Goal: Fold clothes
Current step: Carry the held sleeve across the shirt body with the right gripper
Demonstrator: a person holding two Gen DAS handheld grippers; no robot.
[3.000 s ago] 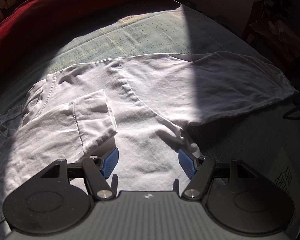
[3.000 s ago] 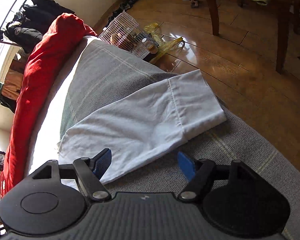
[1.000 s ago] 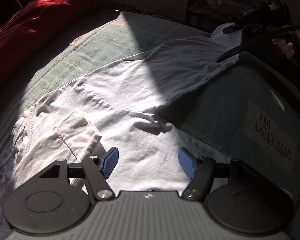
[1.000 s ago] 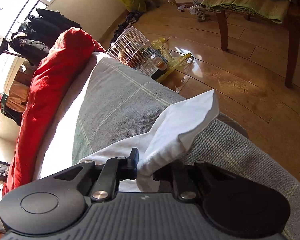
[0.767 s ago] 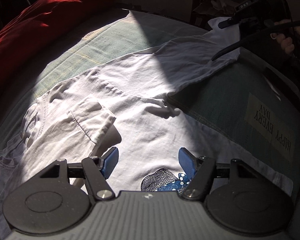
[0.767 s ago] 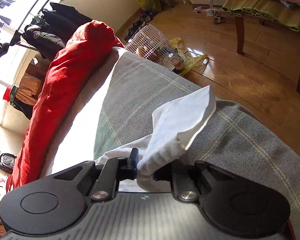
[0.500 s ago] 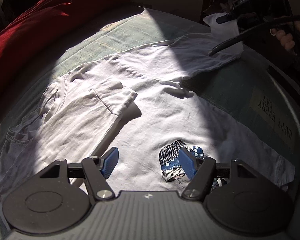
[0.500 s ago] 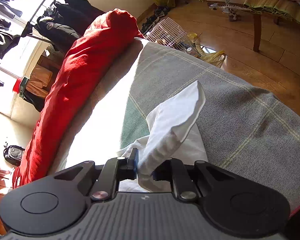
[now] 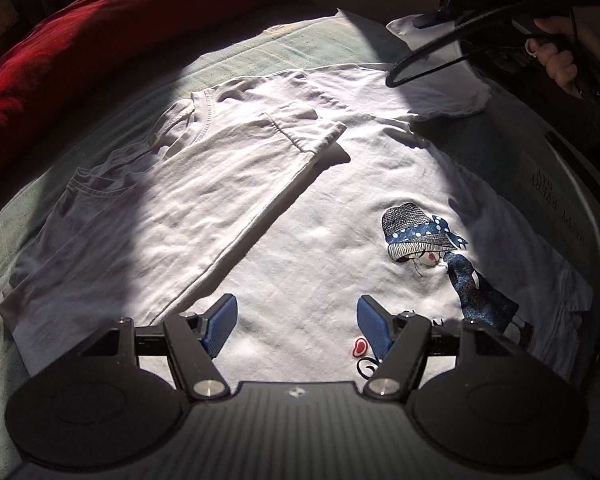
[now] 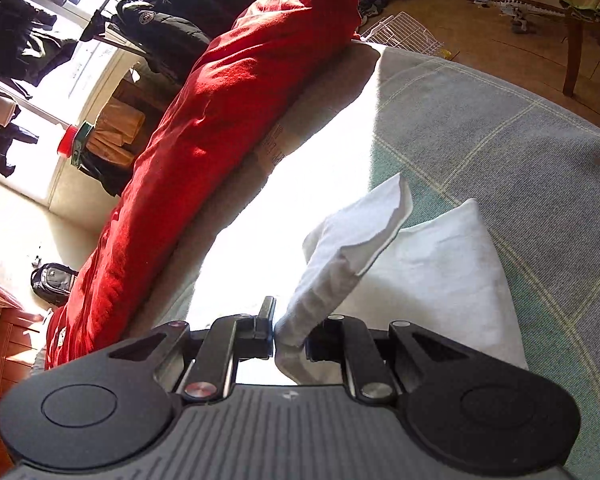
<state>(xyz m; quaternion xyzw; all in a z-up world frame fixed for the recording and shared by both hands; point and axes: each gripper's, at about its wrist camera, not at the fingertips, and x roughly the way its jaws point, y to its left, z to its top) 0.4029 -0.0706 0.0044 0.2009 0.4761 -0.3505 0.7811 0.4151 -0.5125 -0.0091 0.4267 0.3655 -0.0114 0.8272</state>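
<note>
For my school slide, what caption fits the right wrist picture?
Right gripper pinching a white T-shirt sleeve above the grey-green blanket, beside a red duvet.

1. The right gripper (image 10: 290, 332) is clamped on a bunched white sleeve (image 10: 352, 248), its jaws nearly together.
2. The sleeve rises from the jaws, its free hem flopping over toward the right.
3. More of the white shirt (image 10: 440, 264) lies flat just right of the sleeve, on a grey-green checked blanket (image 10: 500, 140).
4. A long red quilt (image 10: 220, 100) runs along the blanket's far edge.
5. Dark jackets (image 10: 172, 16) hang on a rail by the bright window.
6. A white wire cage (image 10: 404, 36) stands on the wooden floor (image 10: 480, 28).
</note>
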